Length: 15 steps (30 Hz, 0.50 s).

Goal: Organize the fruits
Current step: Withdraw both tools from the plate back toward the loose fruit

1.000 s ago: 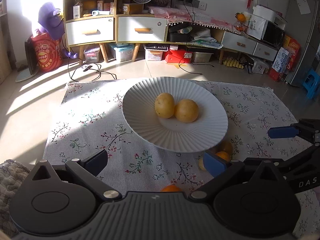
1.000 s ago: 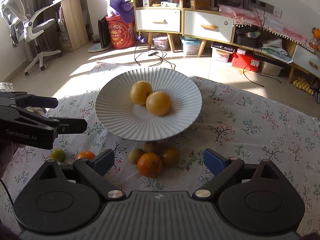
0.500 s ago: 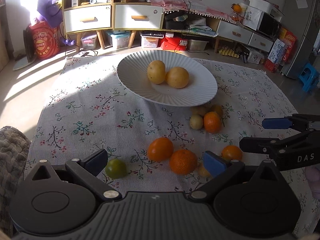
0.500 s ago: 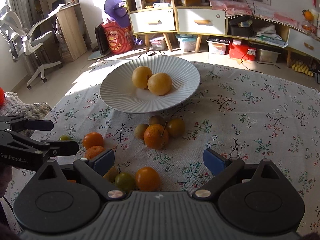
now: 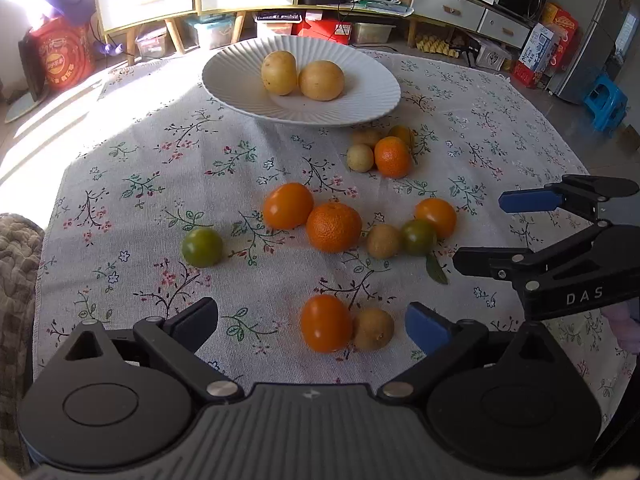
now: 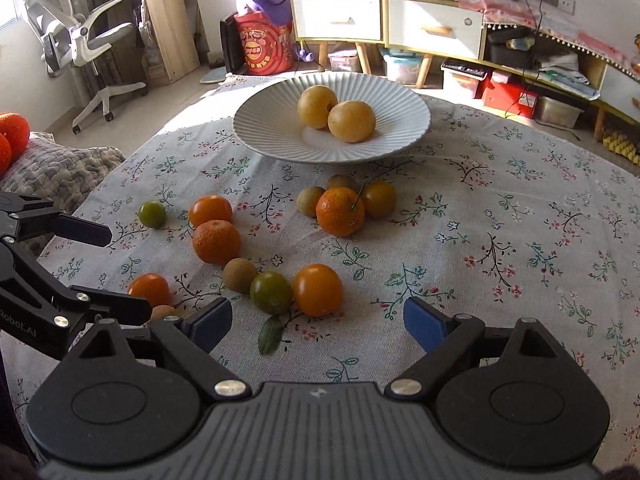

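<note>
Left tongs point(image 5: 310, 322) and right tongs point(image 6: 318, 320), both released and empty, poised above loose fruit on the table point(image 5: 500, 120). Ribbed white plate point(image 5: 360, 104) with two yellow fruits; remaining citrus scattered on the near side of the plate. Orange tomato-like fruit point(image 5: 325, 323) touching a brown fruit point(image 5: 373, 329) farthest from plate: risk of nudging and rolling both.

Ribbed matt white plate point(image 5: 372, 92); woven floral cloth point(image 5: 132, 160); glossy smooth tomato point(image 5: 326, 323); dimpled tangerine point(image 5: 334, 227).
</note>
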Each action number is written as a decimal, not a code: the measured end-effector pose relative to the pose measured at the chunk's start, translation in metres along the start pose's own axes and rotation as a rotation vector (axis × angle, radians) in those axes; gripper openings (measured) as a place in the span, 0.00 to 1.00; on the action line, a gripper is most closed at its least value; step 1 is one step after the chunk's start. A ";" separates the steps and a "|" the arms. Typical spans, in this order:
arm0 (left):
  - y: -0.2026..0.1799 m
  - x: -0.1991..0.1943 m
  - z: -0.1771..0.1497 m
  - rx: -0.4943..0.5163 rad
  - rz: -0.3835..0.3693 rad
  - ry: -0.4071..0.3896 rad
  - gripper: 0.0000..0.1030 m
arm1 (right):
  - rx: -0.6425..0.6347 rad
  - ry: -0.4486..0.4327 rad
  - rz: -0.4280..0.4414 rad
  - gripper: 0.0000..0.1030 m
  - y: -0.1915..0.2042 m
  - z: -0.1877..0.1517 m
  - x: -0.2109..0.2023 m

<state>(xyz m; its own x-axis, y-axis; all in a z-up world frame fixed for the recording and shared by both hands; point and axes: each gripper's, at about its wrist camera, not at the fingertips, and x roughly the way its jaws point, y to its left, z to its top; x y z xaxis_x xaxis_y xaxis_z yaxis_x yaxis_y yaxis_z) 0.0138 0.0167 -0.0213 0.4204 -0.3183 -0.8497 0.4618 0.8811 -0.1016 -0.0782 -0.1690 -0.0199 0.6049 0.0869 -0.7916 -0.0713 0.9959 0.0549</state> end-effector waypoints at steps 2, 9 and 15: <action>0.002 0.003 -0.001 -0.015 -0.007 0.021 0.84 | -0.003 0.029 -0.006 0.84 0.000 -0.001 0.002; 0.005 0.002 -0.001 -0.051 -0.027 0.033 0.64 | 0.022 0.063 -0.037 0.71 -0.006 -0.004 0.007; 0.009 0.001 0.001 -0.082 -0.040 0.035 0.45 | 0.025 0.078 -0.053 0.56 -0.007 -0.003 0.011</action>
<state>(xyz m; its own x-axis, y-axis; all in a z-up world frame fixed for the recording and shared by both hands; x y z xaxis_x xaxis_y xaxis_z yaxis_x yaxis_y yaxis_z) 0.0188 0.0240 -0.0227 0.3743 -0.3429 -0.8616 0.4121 0.8938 -0.1767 -0.0736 -0.1750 -0.0307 0.5435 0.0330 -0.8388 -0.0201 0.9995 0.0263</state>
